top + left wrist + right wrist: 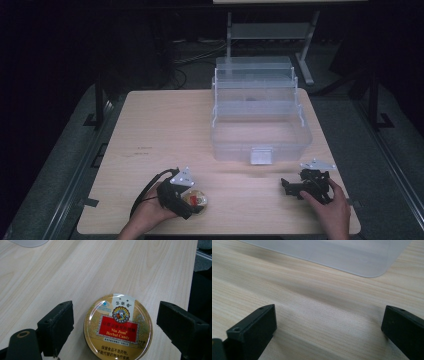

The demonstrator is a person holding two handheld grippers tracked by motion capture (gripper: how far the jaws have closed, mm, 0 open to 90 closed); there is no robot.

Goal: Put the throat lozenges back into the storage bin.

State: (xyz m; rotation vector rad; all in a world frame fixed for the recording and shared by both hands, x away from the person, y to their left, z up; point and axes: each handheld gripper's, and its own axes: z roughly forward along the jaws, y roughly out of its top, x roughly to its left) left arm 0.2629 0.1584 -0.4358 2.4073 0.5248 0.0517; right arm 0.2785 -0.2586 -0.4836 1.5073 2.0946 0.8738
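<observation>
We see the tin [118, 327] lying flat near the tabletop's [165, 125] front edge, left of centre, between the left tool's [115, 327] spread jaws (neither touching it). The right tool [329, 332], also open, rests near the front right corner, before the clear box [260, 130].

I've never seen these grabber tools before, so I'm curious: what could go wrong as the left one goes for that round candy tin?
1. The candy tin is round and glossy, and the left gripper has its jaws open either side without touching; an off-centre squeeze might let it slip or skid across the table.
2. The tin lies near the table's front edge, so a nudge could push it off.
3. The clear plastic box looks light; bumping it might shift it.
</observation>
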